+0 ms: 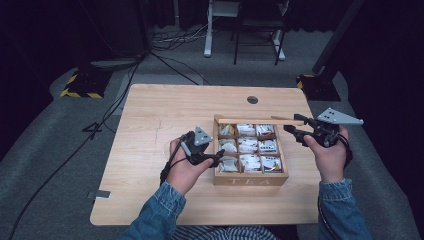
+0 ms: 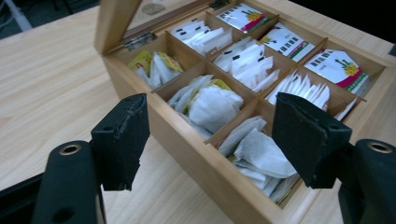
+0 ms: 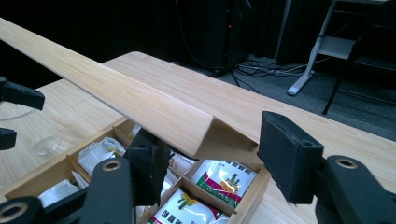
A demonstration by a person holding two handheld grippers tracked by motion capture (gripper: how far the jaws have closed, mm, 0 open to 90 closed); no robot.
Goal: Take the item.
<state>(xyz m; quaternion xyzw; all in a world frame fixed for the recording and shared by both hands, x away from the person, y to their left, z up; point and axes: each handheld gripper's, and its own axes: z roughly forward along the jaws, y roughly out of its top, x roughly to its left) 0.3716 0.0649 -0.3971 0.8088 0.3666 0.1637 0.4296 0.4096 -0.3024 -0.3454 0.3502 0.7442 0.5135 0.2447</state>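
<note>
Hovering spread at tea box near-left wall: left gripper, tea bags beyond. Raised lid corner between spread, untouching right gripper jaws.

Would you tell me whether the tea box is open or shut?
Open: the tea box has its lid raised, exposing the tea bags.

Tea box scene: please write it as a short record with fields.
box: wooden tea box on the table, nine compartments
lid: open, raised at the far side
contents: tea bags and printed sachets
left tongs: open, at the box's left wall, holding nothing
right tongs: open, near the lid's right corner, contact unclear
</note>
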